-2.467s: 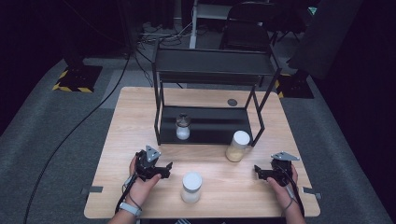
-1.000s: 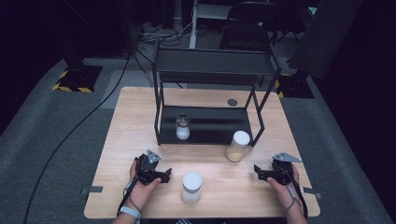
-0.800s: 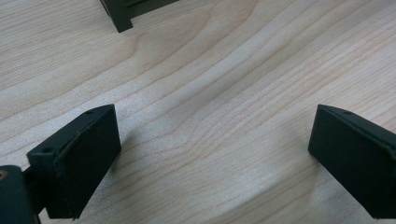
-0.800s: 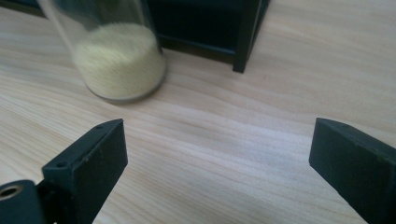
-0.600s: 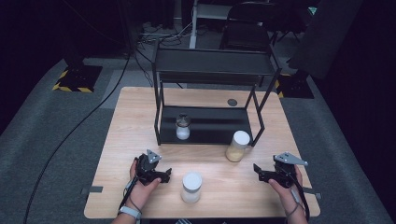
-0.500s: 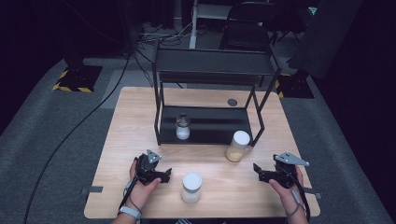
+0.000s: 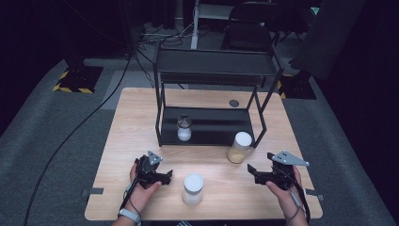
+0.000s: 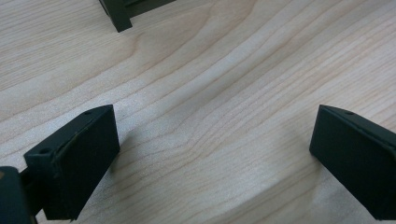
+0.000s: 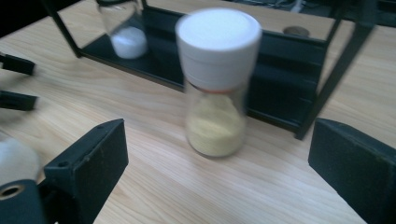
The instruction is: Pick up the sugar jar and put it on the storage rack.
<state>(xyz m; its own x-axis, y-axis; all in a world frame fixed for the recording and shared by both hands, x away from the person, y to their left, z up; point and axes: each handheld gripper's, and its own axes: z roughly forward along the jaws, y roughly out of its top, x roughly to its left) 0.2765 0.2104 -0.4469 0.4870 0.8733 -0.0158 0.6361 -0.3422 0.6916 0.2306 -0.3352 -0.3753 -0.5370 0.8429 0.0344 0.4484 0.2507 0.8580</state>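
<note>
On the tabletop (image 7: 141,117), seen from the high view, a black rack (image 7: 211,94) stands toward the back with a small jar (image 7: 184,128) of white powder on its lower shelf. Just in front of the rack's right leg stands a yellow jar (image 7: 238,147) with a white cap, and nearer the person a white jar (image 7: 193,188) stands between the two hands. The left gripper (image 7: 164,176) rests low beside the white jar, jaws apart; the right gripper (image 7: 251,172) sits near the yellow jar, also spread and holding nothing.

In the left gripper view, the jaws stand wide over bare wood, with a corner of the rack (image 8: 119,16) at the top.

In the right gripper view, the yellow jar (image 9: 217,84) stands upright dead ahead between the released jaws, slightly blurred, close to the rack's lower shelf.

That jar looks like clear glass or hard plastic, stiff and smooth, so likely slippery and not to be squeezed hard. It seems about one-third full of powder, so light but bottom-weighted under a broad cap. I would take it around the body just under the cap, keeping it upright and clear of the rack leg.
</note>
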